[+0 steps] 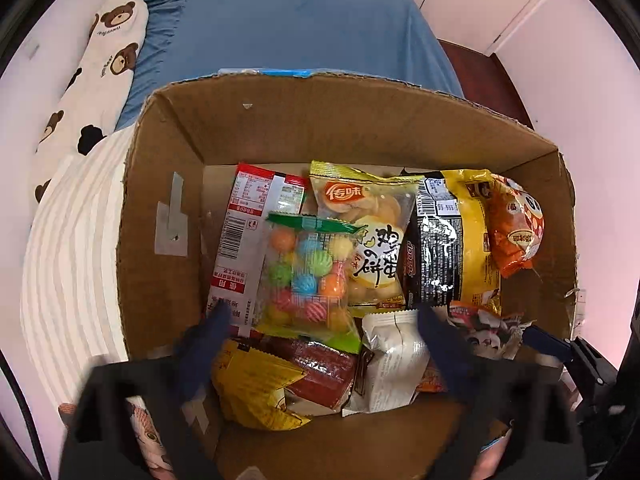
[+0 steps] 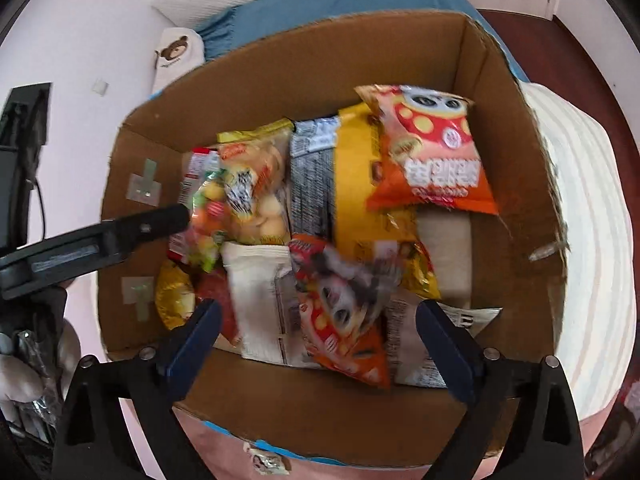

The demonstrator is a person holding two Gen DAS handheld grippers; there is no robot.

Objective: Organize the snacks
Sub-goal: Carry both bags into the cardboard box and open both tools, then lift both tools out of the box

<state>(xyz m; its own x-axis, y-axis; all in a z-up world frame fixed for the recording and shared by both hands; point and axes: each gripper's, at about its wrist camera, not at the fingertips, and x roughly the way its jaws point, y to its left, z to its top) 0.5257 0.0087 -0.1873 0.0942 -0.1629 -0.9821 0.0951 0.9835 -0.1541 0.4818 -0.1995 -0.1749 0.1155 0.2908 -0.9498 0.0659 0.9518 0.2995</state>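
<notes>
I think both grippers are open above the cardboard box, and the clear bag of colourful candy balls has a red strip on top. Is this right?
Not quite. In the left wrist view, the bag of candy balls has a green strip on top, not red. The rest holds: the left gripper and the right gripper are both open above the cardboard box.

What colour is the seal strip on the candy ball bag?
Green, on the candy ball bag; clearest in the left wrist view.

A blue sheet (image 1: 288, 28) is covering the bed beside pale pink walls (image 1: 580, 80), a bear-print pillow (image 1: 92, 80) is lying along it, dark red floor (image 2: 520, 24) is showing
</notes>
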